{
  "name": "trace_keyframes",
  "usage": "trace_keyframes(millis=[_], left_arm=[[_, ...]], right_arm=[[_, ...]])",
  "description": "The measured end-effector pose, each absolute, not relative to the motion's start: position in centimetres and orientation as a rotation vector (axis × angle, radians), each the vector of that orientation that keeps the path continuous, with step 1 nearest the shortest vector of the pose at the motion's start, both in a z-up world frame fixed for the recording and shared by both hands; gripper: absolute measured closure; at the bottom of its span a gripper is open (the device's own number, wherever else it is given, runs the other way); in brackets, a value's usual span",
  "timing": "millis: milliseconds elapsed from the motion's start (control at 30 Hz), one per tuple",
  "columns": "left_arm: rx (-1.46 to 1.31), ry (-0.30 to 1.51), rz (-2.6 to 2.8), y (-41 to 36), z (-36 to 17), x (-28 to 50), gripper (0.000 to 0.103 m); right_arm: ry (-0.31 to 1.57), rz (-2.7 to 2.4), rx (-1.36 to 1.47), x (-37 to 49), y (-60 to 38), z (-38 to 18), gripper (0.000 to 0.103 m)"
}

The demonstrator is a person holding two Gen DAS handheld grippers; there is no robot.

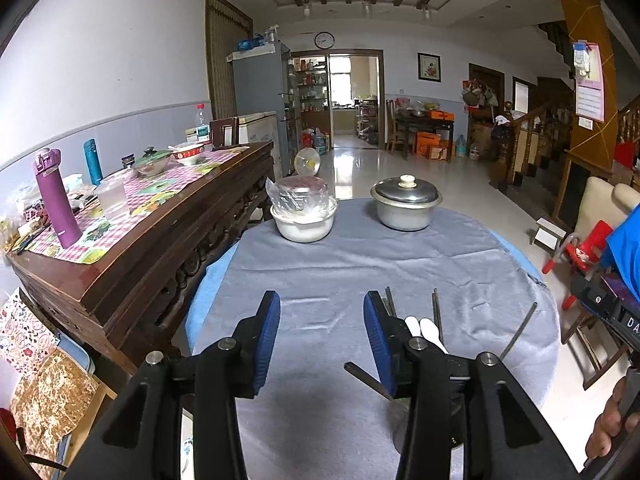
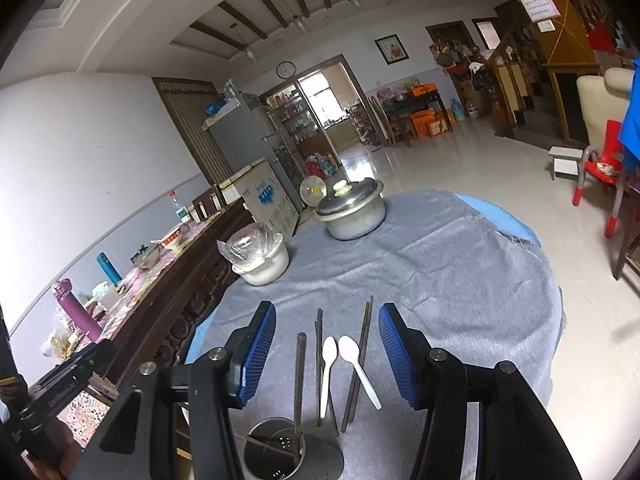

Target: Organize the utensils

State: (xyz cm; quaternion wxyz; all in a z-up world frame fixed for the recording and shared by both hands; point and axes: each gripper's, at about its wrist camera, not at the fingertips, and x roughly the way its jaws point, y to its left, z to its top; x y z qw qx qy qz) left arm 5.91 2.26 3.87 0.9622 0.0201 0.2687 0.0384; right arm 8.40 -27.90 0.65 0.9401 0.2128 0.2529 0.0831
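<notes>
Each gripper, the left gripper (image 1: pixel 322 312) and the right gripper (image 2: pixel 328 320), had black plastic arms with round silver screws. The pads (image 1: pixel 267 340) were blue with small ridges. The person wore a bright blue sleeve (image 1: pixel 626 248).

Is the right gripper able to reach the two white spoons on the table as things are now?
Probably yes. The right gripper is open, and the two white spoons lie on the grey cloth straight ahead between its fingers. Only dark chopsticks lie close beside them and might get caught too.
</notes>
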Motion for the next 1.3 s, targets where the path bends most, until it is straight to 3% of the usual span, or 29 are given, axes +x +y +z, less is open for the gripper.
trace_keyframes(millis=[267, 500, 633, 933, 1100, 1300], left_arm=[[0.033, 0.549, 0.097, 3.4, 3.7, 7.0, 0.053], [-0.053, 0.547, 0.081, 6.6, 4.3, 8.0, 0.040], [-0.140, 0.578, 0.073, 10.2, 3.7, 9.9, 0.038], [-0.225, 0.792, 0.020, 13.6, -3.0, 17.5, 0.037], [-0.220, 0.903, 0.013, 12.6, -7.4, 19.9, 0.037], [-0.152, 0.989, -0.037, 10.4, -11.1, 22.0, 0.037]], right_arm=[[0.570, 0.154, 0.460, 10.5, -28.5, -1.5, 0.046], [0.637, 0.137, 0.478, 12.8, -29.5, -4.1, 0.046], [0.693, 0.170, 0.483, 14.8, -30.2, -6.2, 0.046], [0.866, 0.363, 0.472, 21.7, -29.0, -11.9, 0.046], [0.929, 0.440, 0.402, 24.7, -26.3, -14.2, 0.056], [0.981, 0.482, 0.278, 27.3, -23.3, -16.5, 0.060]])
